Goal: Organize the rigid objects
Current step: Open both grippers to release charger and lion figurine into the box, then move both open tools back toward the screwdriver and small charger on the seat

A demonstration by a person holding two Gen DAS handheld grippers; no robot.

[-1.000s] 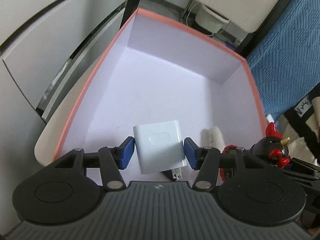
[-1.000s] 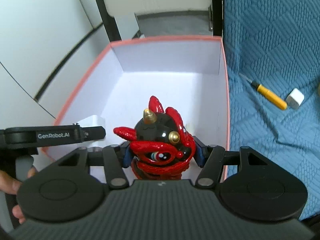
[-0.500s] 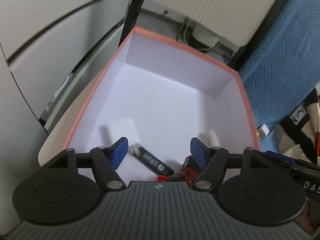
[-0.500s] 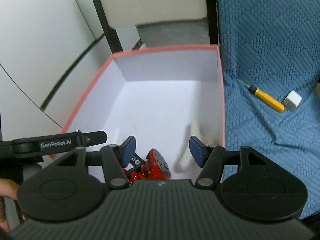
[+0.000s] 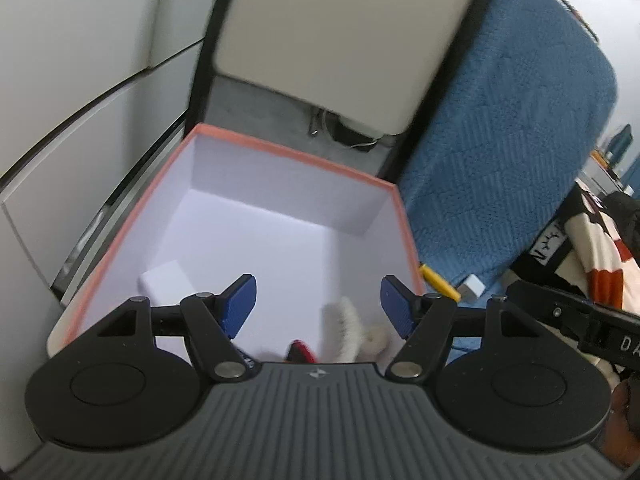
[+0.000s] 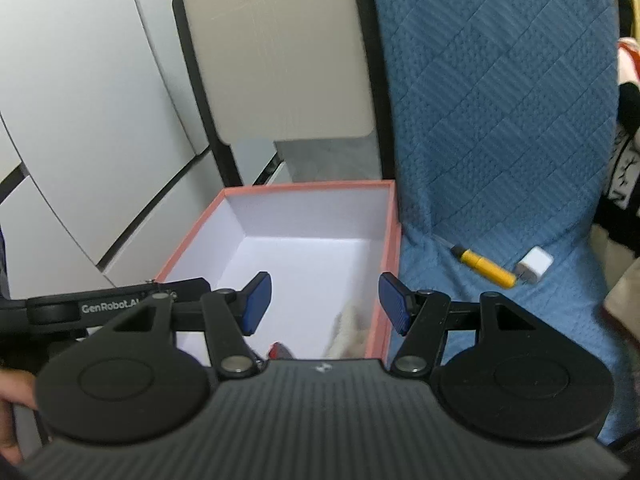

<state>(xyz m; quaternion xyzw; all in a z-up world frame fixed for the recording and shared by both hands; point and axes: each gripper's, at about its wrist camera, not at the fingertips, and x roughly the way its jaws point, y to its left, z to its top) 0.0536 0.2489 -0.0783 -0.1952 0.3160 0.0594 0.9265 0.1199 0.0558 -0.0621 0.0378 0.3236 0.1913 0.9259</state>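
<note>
An orange-rimmed box [image 5: 288,152] with a white inside stands beside a blue quilted cover; it also shows in the right wrist view [image 6: 304,188]. Inside lie a white charger [image 5: 166,282], a white brush [image 5: 346,330] and a red figurine [image 5: 302,352], mostly hidden by the gripper body. My left gripper [image 5: 318,302] is open and empty above the box. My right gripper [image 6: 324,300] is open and empty above the box's near right part. A yellow screwdriver [image 6: 482,264] and a small white cube charger [image 6: 534,266] lie on the blue cover.
The blue quilted cover [image 6: 500,120] rises to the right of the box. A beige panel [image 6: 280,60] and white cabinet doors [image 6: 80,100] stand behind and left. Striped fabric [image 5: 592,256] lies at the far right.
Both grippers opened and dropped the white charger and the red figurine into the box, then rose and pulled back from it.
</note>
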